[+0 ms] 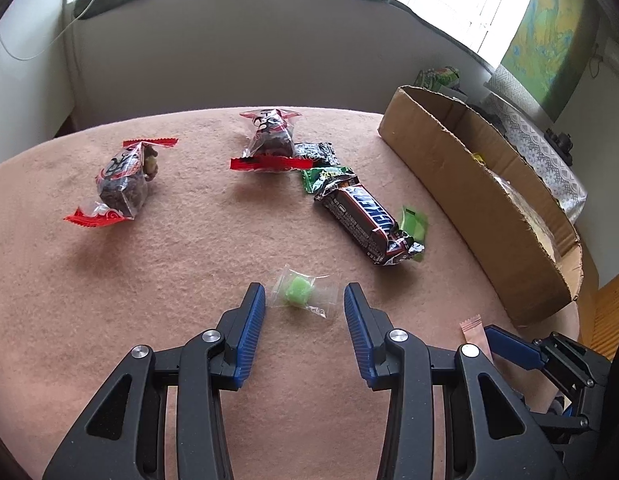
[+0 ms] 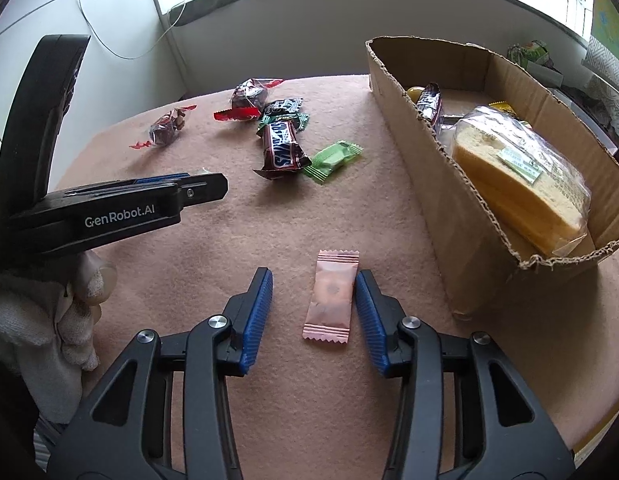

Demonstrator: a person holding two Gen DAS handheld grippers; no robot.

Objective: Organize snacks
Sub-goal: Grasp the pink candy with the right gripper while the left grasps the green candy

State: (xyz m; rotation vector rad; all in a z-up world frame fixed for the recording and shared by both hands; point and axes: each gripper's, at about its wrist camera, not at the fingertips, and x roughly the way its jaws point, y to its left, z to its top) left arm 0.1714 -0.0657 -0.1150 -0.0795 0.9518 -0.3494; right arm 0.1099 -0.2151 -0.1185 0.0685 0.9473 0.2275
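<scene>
A small green candy in a clear wrapper lies on the pink cloth between the blue pads of my left gripper; the pads stand apart from it, open. From the side, the left gripper shows at the left of the right wrist view. A pink sachet lies flat between the pads of my right gripper. The right pad is at its edge and the left pad is well clear, so the jaws are open. The same sachet shows at the lower right of the left wrist view.
A Snickers bar, a green packet and two red-ended wrapped chocolates lie farther back. A cardboard box on the right holds a bagged cake slice and a dark bar. A gloved hand holds the left gripper.
</scene>
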